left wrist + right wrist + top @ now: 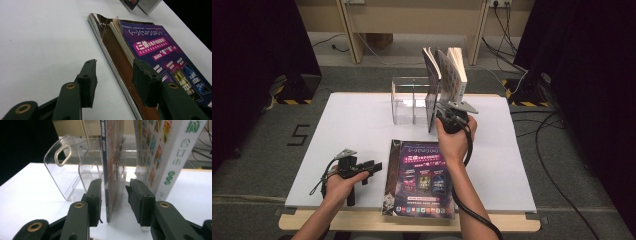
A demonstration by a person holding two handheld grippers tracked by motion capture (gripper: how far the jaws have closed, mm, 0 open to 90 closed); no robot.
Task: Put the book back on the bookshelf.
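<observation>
Two books stand upright in the clear rack (409, 100) at the desk's (352, 130) far edge. The right claw (113, 195) stands apart astride the thin book (112, 167), beside the thicker white book (165, 152). One magazine (422, 177) lies at the near edge, the left claw (113, 80) apart beside it.

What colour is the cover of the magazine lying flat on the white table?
The flat magazine has a purple cover with pink banners and white lettering; the left gripper view shows it best.

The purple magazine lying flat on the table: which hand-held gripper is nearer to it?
Left. The left hand-held gripper sits at the purple magazine spine edge, jaws open astride it. The right hand-held gripper is farther back, around an upright book at the clear rack.
</observation>
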